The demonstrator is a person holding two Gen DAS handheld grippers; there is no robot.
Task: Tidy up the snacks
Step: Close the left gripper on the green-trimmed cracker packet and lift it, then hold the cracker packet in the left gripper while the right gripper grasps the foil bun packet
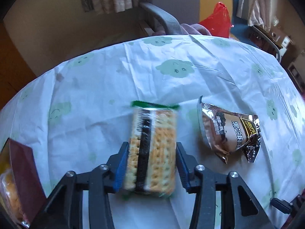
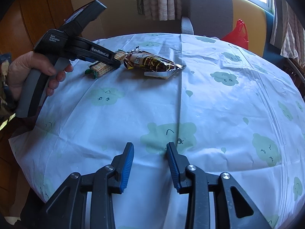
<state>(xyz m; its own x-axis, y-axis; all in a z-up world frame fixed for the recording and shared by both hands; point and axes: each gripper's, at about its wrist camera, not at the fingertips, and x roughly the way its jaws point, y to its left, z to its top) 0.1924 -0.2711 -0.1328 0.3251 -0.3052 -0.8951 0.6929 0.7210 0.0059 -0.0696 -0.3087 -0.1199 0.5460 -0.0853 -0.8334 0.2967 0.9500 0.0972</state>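
Observation:
A clear pack of crackers with a green end seal (image 1: 152, 148) lies lengthwise between the blue pads of my left gripper (image 1: 152, 146), which is shut on its long sides. In the right wrist view the same pack (image 2: 101, 69) sits low on the tablecloth at the left gripper's (image 2: 117, 62) tips. A brown and silver foil snack packet (image 1: 228, 133) lies just right of it, also visible across the table as the foil packet (image 2: 152, 62). My right gripper (image 2: 149, 146) hovers open over bare cloth near the table's front, with nothing between its fingers.
A white tablecloth with green cloud prints (image 2: 209, 105) covers the round table. A dark red package with yellow snacks (image 1: 21, 171) sits at the left edge. A grey chair (image 2: 207, 9) and a red plastic bag (image 2: 238, 34) stand behind the table. A person's hand (image 2: 28, 70) holds the left gripper's handle.

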